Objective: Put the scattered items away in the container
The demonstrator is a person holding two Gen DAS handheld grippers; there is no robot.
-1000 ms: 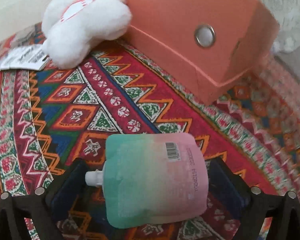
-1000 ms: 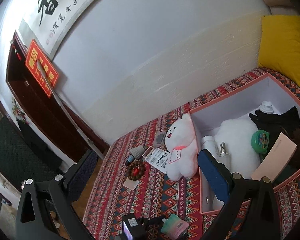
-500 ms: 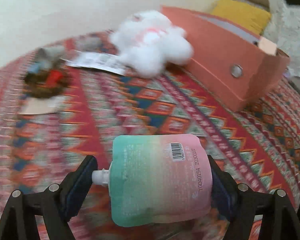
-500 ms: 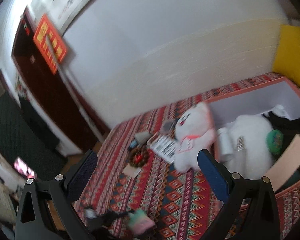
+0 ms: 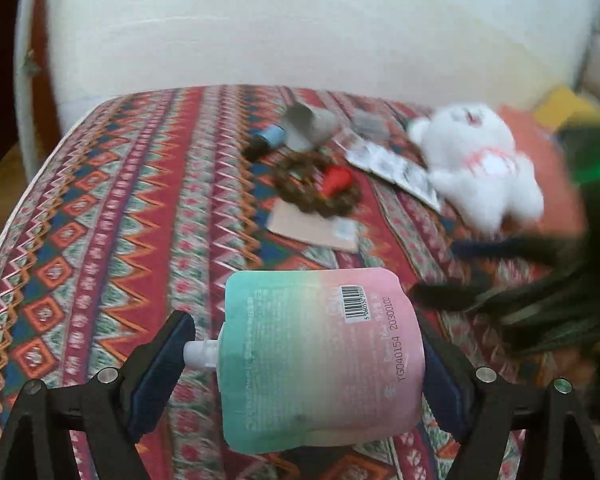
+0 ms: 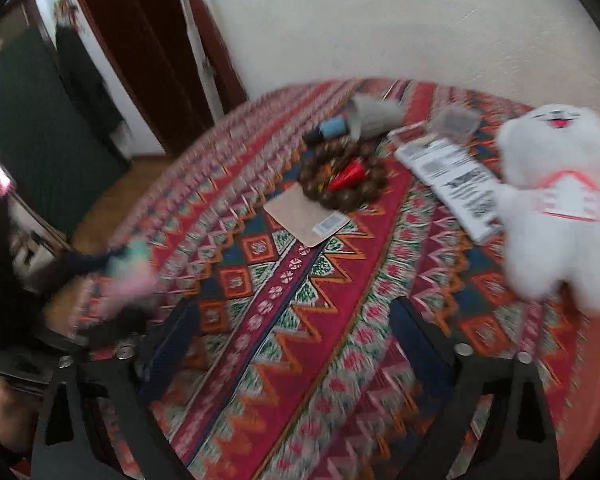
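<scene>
My left gripper (image 5: pixel 304 364) is shut on a teal-and-pink spouted pouch (image 5: pixel 320 360) and holds it above the patterned cloth. The pouch shows blurred in the right wrist view (image 6: pixel 128 268) at the left. My right gripper (image 6: pixel 296 344) is open and empty above the cloth; it appears as a dark blur in the left wrist view (image 5: pixel 512 276). A white plush toy (image 6: pixel 560 200) lies at the right against the orange container (image 5: pixel 540 160), whose edge is barely visible. A bead bracelet with a red tassel (image 6: pixel 344 180) and a tan card (image 6: pixel 304 216) lie mid-cloth.
A grey cup (image 6: pixel 376 114), a small blue bottle (image 6: pixel 328 130), a clear packet (image 6: pixel 456 120) and a printed leaflet (image 6: pixel 452 180) lie at the far side. The cloth's left edge (image 5: pixel 16 208) drops to the floor. A white wall stands behind; a dark door (image 6: pixel 148 48) is left.
Both grippers have swung left, away from the orange container, and the right one has dropped lower over the cloth. The left still holds the pouch. Now the views are blurred by motion.
</scene>
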